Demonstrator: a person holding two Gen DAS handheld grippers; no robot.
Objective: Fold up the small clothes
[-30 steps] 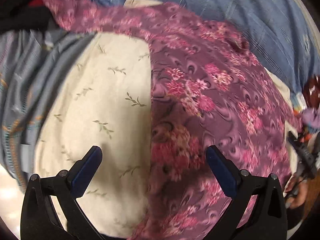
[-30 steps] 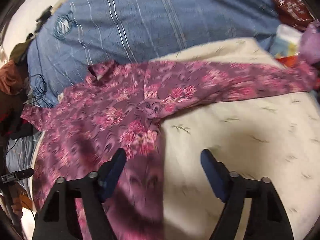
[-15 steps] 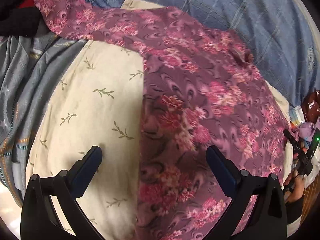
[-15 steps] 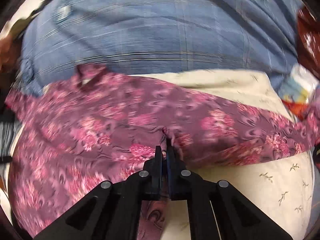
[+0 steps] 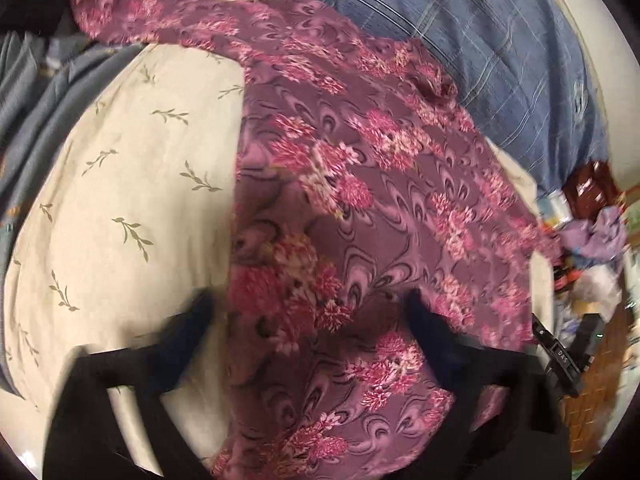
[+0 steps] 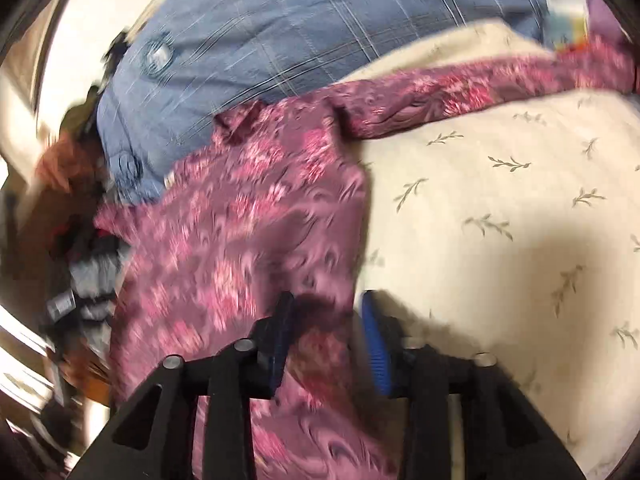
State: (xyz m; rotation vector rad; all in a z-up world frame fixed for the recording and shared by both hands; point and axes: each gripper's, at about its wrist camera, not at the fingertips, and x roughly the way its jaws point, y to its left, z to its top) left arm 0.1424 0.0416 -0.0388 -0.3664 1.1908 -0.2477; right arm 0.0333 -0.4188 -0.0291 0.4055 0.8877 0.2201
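A purple shirt with pink flowers (image 5: pixel 360 208) lies spread on a cream sheet with a leaf print (image 5: pixel 120 200); one sleeve runs off to the far left. My left gripper (image 5: pixel 308 320) is open, its jaws straddling the shirt's left side edge near the hem. In the right wrist view the same shirt (image 6: pixel 240 232) lies at left with a sleeve stretched to the far right. My right gripper (image 6: pixel 328 320) is part open, its blue pads on either side of the shirt's right edge. Both views are blurred.
A blue checked blanket (image 5: pixel 480 32) lies behind the shirt and shows in the right wrist view (image 6: pixel 300 28). Grey clothes (image 5: pixel 36 92) are piled at the left. Mixed clutter (image 5: pixel 592 232) sits at the right, where the other gripper (image 5: pixel 560 356) shows.
My right gripper was open, then shut on the shirt's side edge, and is now part open lower on that edge. My left gripper stayed open and shifted slightly over the hem.
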